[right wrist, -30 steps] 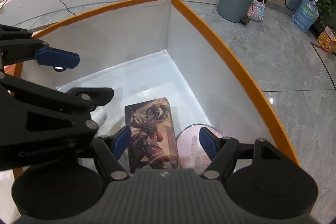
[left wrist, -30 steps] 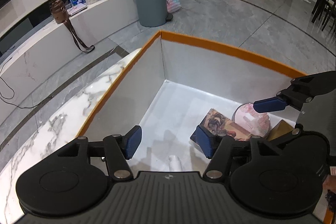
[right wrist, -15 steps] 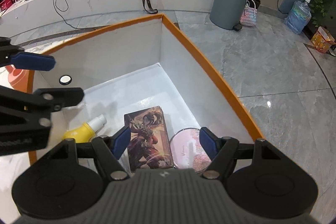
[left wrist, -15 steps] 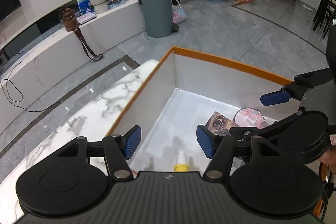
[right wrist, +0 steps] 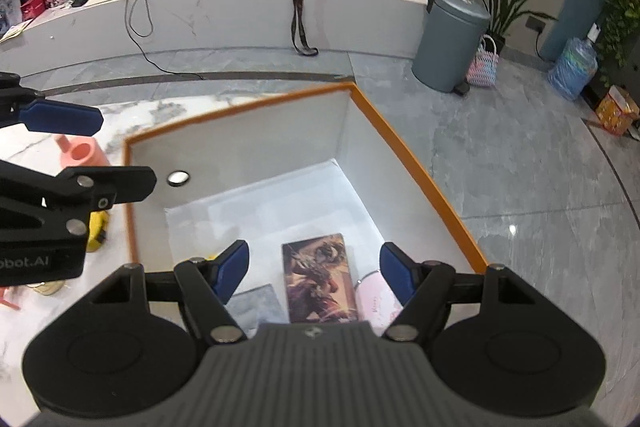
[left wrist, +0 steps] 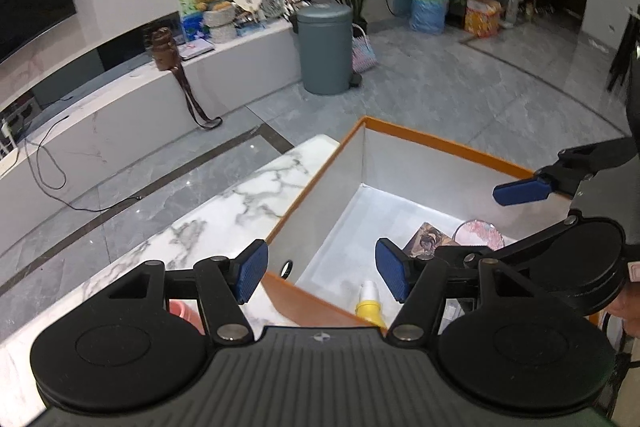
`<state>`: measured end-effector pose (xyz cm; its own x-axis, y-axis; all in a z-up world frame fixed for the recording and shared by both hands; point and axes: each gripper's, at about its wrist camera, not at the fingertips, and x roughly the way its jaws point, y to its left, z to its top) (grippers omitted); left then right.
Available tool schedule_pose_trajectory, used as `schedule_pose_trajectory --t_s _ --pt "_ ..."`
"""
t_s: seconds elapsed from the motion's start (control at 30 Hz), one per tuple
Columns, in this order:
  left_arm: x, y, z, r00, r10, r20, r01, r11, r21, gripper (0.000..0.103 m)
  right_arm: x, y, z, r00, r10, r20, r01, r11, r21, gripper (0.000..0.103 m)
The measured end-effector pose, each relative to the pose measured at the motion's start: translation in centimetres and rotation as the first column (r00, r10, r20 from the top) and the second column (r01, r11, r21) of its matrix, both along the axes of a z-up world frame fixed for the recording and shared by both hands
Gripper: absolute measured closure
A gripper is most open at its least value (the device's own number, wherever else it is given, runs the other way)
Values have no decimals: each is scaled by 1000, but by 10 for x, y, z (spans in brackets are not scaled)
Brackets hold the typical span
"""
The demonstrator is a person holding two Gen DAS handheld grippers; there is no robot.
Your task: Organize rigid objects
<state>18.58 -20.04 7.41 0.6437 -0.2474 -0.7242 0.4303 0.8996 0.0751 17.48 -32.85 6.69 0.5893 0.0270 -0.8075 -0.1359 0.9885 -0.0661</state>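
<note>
Grey marble floor tiles and a long white ledge crowded with a teddy bear, a fan and a brown leather bag frame the scene, with a grey-green pedal bin standing beside a potted plant. On the white marble-veined tabletop sits a large orange-rimmed box with white inner walls, open at the top. Flat on its floor lie a rectangular card box printed with a fantasy figure, a round pink tin just to its right and a grey flat piece to its left. A yellow bottle with a white cap lies inside near the box's near wall. A small round metal fitting is set in one white wall.

Both tools hang above the box with nothing between their blue pads. The left gripper is spread wide over the box's near corner; the right gripper is likewise released, poised over the card box and tin. Outside the box on the tabletop stand a pink plastic item and a yellow object, partly hidden behind the left tool.
</note>
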Motion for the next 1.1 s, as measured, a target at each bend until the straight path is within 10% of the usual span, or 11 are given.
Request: schedule_pose_trajectory --t_s 1.1 --pt "-102 120 -25 962 253 106 -242 965 -102 16 -49 115 12 971 210 115 -203 977 -72 31"
